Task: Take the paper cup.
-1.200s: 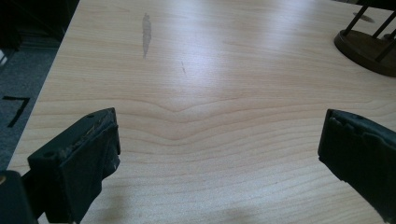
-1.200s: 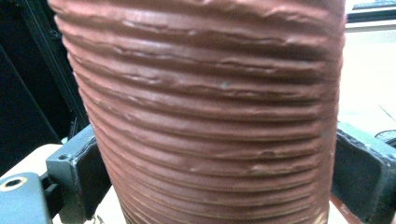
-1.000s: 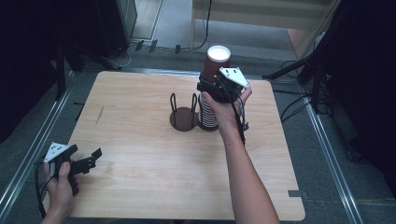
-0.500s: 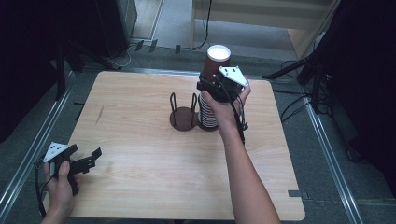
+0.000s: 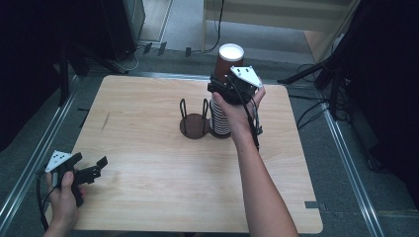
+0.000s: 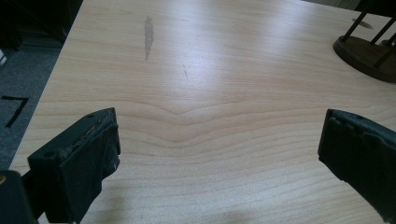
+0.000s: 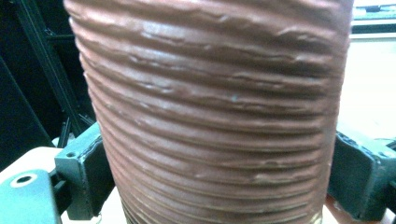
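Note:
A brown ribbed paper cup (image 5: 229, 60) tops a stack of cups (image 5: 221, 121) standing at the table's far middle. My right gripper (image 5: 226, 88) is shut on it; in the right gripper view the cup (image 7: 219, 107) fills the space between the black fingers (image 7: 86, 172), which press both of its sides. Just left of the stack sits a dark round holder (image 5: 194, 123) with upright wire posts. My left gripper (image 5: 91, 167) hovers open at the front left corner. Its jaws are wide apart over bare wood in the left gripper view, where the left gripper (image 6: 219, 154) has nothing between them.
The wooden table (image 5: 148, 182) has bare wood across its front and left. The holder's base (image 6: 369, 49) shows at the upper right of the left gripper view. Metal rails run along both table sides, with cables and dark stands on the floor behind.

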Demonstrator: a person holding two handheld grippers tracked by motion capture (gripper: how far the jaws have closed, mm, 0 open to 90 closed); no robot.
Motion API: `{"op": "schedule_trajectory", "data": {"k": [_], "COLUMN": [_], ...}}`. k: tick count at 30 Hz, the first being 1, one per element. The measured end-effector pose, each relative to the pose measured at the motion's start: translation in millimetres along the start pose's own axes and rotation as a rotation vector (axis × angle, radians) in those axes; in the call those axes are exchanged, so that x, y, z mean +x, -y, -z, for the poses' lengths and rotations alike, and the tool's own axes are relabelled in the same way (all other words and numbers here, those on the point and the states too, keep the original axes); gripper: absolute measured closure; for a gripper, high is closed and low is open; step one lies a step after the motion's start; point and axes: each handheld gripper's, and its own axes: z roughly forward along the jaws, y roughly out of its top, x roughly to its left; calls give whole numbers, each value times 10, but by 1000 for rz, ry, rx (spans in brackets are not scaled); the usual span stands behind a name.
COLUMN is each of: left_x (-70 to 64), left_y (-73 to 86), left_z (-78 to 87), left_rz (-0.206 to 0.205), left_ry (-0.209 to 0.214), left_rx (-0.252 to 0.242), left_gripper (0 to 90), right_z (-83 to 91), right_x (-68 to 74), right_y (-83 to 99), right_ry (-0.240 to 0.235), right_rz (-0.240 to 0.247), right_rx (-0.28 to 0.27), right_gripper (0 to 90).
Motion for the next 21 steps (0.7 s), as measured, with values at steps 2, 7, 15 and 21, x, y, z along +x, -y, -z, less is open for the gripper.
{"op": "schedule_trajectory", "data": {"k": [2,7,15,21], "left_x": [3,8,2,2], "left_y": [1,4,0,-1], "left_z": [1,7,-3,-3], "left_rz": [1,3,-3,-2], "left_ry": [2,14,13,11], "left_rx": [-1,-3,-1,0], "left_gripper": [0,0,0,0], "right_z": [3,10,40,55], "right_x": [0,13,31,48], "right_y": [-19,-143,-325,-413], "right_ry": [-1,2,5,-3], "right_rz": [7,16,21,29], "right_rx": [-5,-7,-31,-35], "right_gripper": [103,111,116,117]}}
